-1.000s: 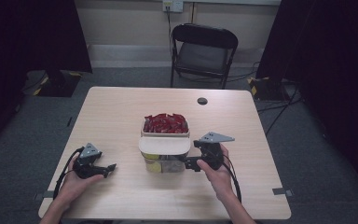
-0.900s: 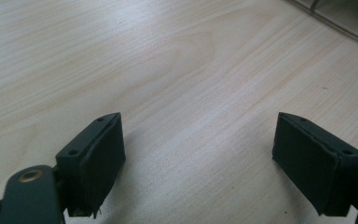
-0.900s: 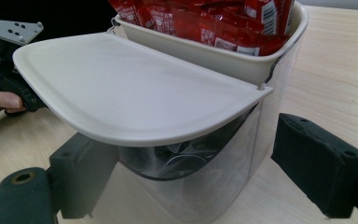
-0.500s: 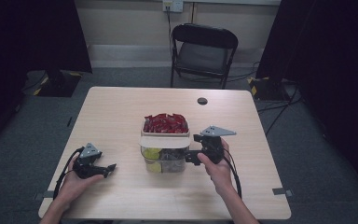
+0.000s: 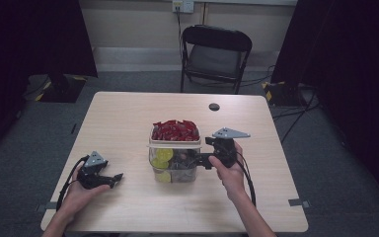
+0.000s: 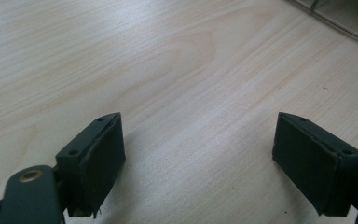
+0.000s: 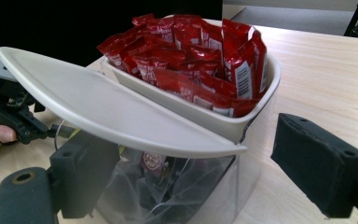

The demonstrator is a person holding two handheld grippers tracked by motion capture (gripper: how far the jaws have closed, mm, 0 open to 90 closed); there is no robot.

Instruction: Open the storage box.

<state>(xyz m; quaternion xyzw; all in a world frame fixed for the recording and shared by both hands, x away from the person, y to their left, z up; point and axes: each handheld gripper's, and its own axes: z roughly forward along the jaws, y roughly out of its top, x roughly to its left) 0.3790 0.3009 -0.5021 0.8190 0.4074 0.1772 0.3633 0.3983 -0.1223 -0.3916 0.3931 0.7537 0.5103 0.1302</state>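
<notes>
A clear plastic container [image 5: 175, 168] stands mid-table, its far half heaped with red packets [image 5: 175, 130]. Its cream lid [image 5: 174, 144] is tilted up over the near half, where yellow and dark items show. My right gripper [image 5: 197, 160] reaches in from the right at lid height. In the right gripper view its jaws [image 7: 200, 172] stand wide around the container's corner [image 7: 177, 186]; the lid [image 7: 102, 109] lies over the left-hand jaw and no pad presses on it. The red packets [image 7: 191, 51] sit behind. My left gripper [image 5: 116, 178] rests open on the table, its jaws [image 6: 198, 158] holding nothing.
The wooden table [image 5: 128, 113] has bare room on both sides of the container. A small black round object [image 5: 214, 106] lies near the far edge. A black folding chair [image 5: 216, 54] stands beyond the table. The left gripper [image 7: 9, 112] appears past the lid.
The cream lid, flat over the near half a second ago, has swung up and the contents below now show. The right gripper rose slightly with it. The left gripper stayed put.
</notes>
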